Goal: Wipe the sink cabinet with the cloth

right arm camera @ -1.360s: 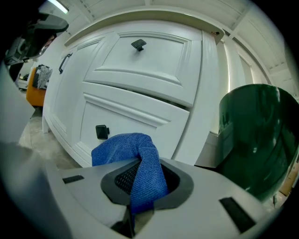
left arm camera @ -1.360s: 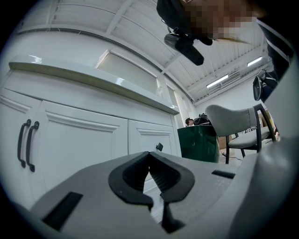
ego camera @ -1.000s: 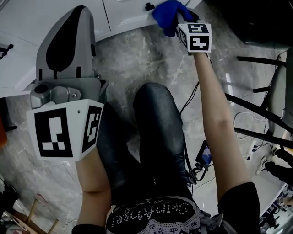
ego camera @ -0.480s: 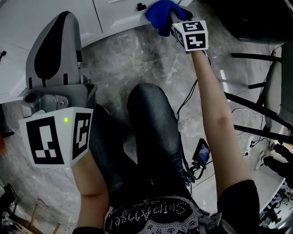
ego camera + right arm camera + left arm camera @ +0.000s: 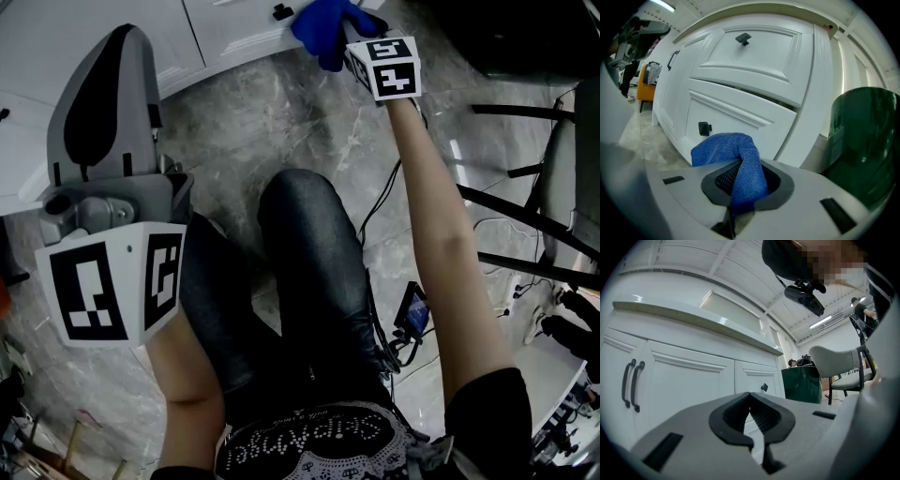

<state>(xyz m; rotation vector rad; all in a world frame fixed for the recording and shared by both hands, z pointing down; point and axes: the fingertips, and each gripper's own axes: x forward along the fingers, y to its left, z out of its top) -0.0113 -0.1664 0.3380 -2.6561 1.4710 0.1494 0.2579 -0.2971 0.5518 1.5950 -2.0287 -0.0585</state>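
Your right gripper (image 5: 743, 183) is pinching the blue cloth (image 5: 723, 149) at the lower drawer (image 5: 740, 117) of the white sink cabinet (image 5: 754, 51), near its knob (image 5: 704, 128). Your left gripper (image 5: 751, 414) has its jaws pressed together with nothing between them, facing the cabinet doors (image 5: 684, 380).

Grey marbled floor (image 5: 281, 122) seen under everything. White sink cabinet (image 5: 234, 28) stood on it, along top edge of head view. Black cables (image 5: 380, 199) laid across floor at right. Dark chair frame (image 5: 525, 223) stood at far right. Green bin (image 5: 862, 140) placed just beside cabinet end.
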